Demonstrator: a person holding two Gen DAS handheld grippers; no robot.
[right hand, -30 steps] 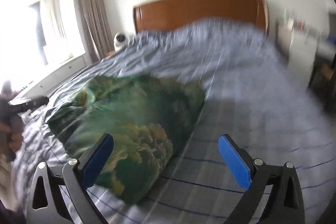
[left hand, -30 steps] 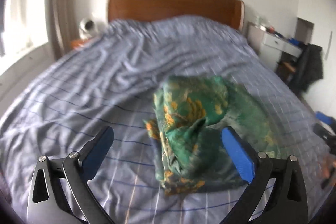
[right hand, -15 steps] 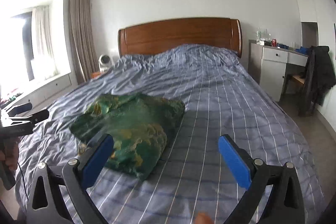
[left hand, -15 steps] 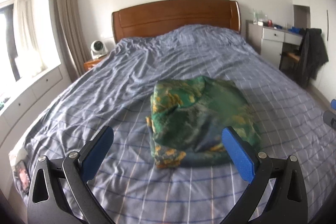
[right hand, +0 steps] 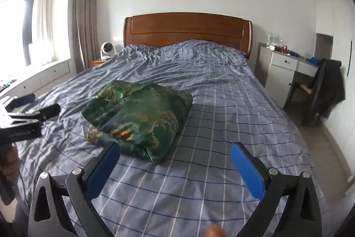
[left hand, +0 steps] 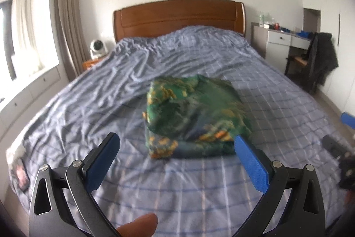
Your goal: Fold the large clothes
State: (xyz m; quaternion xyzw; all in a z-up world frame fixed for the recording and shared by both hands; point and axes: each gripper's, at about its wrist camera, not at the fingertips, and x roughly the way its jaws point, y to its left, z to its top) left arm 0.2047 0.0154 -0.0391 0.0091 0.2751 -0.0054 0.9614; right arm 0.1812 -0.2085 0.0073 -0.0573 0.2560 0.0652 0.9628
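Both tools, left tool [left hand: 176,148] and right tool [right hand: 175,153], are hanging with jaws apart, gripping nothing. Green patterned garment [right hand: 138,117] is lying folded mid-frame on the bed [right hand: 221,103]; folding looks finished. Next: squaring its loose lower-left edge. Nothing is blocking; headboard [right hand: 187,29] is sitting upper centre.

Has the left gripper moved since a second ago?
Yes. The left gripper has pulled back from the folded green patterned garment: against the wooden headboard, the bundle now sits beyond its open blue fingers, not between them.

Both grippers [left hand: 176,156] [right hand: 175,160] have drawn back from the folded garment [right hand: 138,119].
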